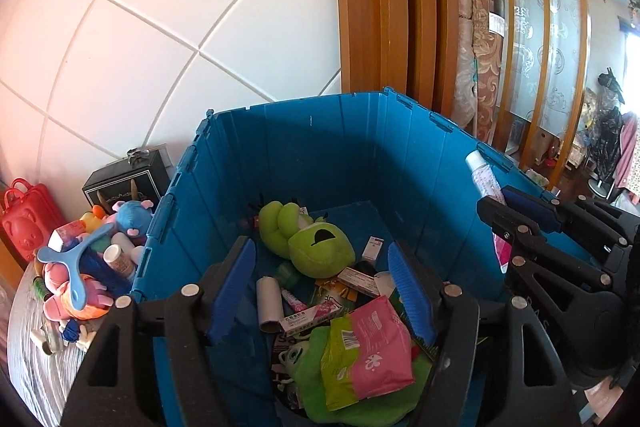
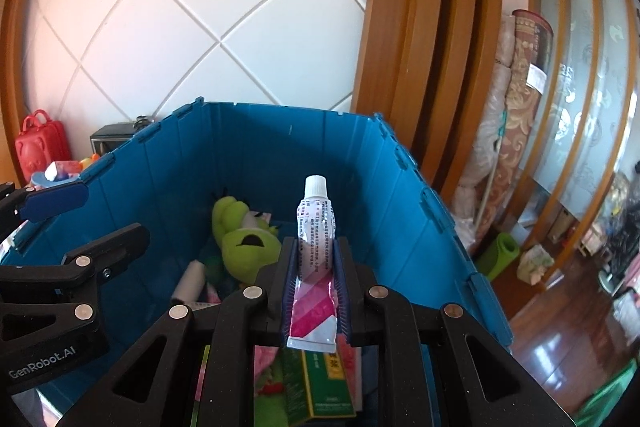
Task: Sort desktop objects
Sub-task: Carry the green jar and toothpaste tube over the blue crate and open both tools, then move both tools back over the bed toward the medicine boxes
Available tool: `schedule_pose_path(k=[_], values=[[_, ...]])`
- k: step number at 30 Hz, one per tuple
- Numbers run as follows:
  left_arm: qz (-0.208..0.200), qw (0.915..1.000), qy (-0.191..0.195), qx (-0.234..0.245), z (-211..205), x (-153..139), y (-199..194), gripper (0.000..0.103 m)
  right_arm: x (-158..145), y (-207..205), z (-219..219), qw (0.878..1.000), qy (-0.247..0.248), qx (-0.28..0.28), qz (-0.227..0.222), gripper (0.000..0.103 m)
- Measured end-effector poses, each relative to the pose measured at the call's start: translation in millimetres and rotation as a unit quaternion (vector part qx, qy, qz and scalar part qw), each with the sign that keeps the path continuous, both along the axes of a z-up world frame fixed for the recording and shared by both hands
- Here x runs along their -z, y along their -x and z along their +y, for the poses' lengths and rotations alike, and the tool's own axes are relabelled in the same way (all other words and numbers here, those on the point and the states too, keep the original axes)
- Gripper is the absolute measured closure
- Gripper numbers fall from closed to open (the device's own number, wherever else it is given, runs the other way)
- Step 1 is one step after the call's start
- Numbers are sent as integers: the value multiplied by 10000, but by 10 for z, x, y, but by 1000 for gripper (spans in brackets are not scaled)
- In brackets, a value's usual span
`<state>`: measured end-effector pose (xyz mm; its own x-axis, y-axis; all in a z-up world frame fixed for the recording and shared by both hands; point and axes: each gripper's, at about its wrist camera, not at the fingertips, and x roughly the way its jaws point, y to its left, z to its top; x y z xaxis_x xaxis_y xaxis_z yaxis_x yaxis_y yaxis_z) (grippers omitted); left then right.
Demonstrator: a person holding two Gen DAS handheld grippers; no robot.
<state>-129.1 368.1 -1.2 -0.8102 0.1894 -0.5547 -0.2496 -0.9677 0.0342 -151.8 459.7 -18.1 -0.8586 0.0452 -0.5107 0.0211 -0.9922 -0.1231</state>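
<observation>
A blue plastic crate (image 1: 320,155) stands open below both grippers. Inside lie a green one-eyed plush (image 1: 320,251), a cardboard roll (image 1: 268,303), small medicine boxes (image 1: 312,317) and a pink packet (image 1: 380,343). My left gripper (image 1: 322,287) hovers over the crate's near side, open, with nothing between its blue pads. My right gripper (image 2: 316,247) is shut on a pink-and-white tube (image 2: 314,227) with a white cap, held cap forward above the crate (image 2: 260,147). The left wrist view shows that tube (image 1: 482,177) and the right gripper (image 1: 516,211) at the crate's right rim.
Left of the crate, a pile of toys (image 1: 84,267) with a blue Y-shaped piece lies on a striped cloth. A red case (image 1: 28,223) and a black box (image 1: 128,179) stand by the tiled wall. Rolled carpets (image 2: 516,131) and a green mat (image 2: 500,255) lean right.
</observation>
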Motion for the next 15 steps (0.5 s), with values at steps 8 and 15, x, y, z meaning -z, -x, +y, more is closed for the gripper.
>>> schedule_pose_path(k=[8, 15], values=[[121, 9997, -196, -15, -77, -15, -30, 34, -80, -138, 66, 9990, -105, 187, 391, 20], [405, 9981, -446, -157, -266, -55, -134, 34, -207, -349, 123, 9957, 14, 238, 892, 0]])
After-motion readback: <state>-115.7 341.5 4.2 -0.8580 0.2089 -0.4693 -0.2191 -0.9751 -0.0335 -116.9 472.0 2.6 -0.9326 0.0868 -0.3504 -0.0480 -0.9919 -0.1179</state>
